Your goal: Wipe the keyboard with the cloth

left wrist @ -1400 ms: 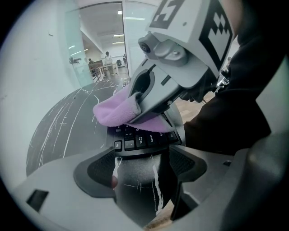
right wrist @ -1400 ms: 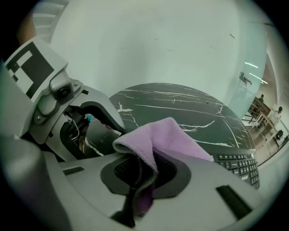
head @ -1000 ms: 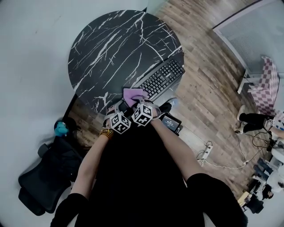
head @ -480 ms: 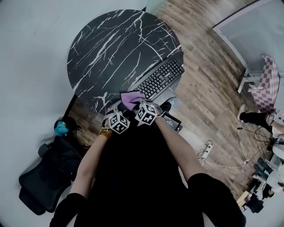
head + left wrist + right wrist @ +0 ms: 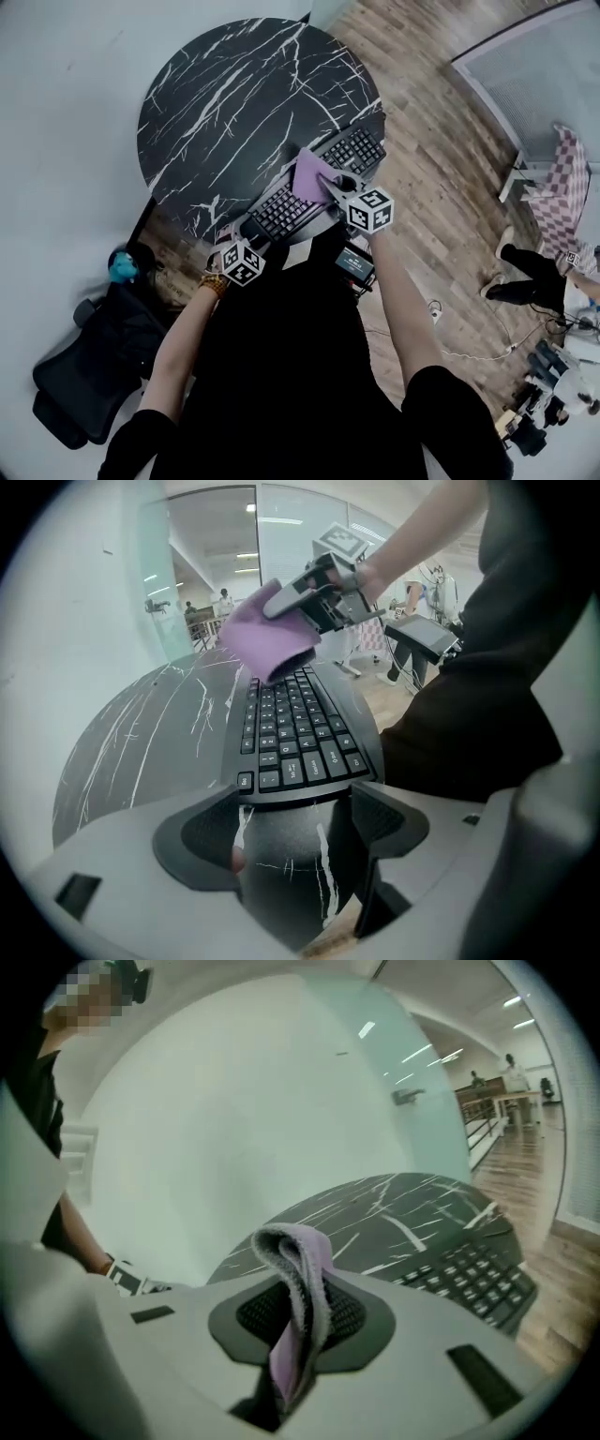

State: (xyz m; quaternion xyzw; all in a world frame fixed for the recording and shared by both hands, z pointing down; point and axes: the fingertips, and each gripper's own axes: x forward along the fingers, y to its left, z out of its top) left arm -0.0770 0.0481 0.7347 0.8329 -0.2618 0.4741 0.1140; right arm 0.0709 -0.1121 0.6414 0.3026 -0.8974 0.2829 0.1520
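A black keyboard (image 5: 281,208) lies slantwise on the near right part of the round black marble table (image 5: 225,103). My right gripper (image 5: 336,183) is shut on a purple cloth (image 5: 312,173), which hangs over the keyboard's middle keys. In the right gripper view the cloth (image 5: 305,1260) is folded between the jaws, with the keyboard (image 5: 469,1279) below right. My left gripper (image 5: 300,803) stands open at the keyboard's (image 5: 300,733) near end, low over the table, nothing between its jaws. That view also shows the cloth (image 5: 267,639) held above the far keys.
A black office chair (image 5: 80,375) stands at the lower left beside a teal object (image 5: 120,267). On the wooden floor lie a small screened device (image 5: 354,262) and a power strip with cables (image 5: 433,319). A pale wall (image 5: 56,112) runs close behind the table's left side.
My right gripper has carried the cloth from the table's near edge up and right onto the keyboard's middle. The left gripper has dropped back slightly toward the near end.
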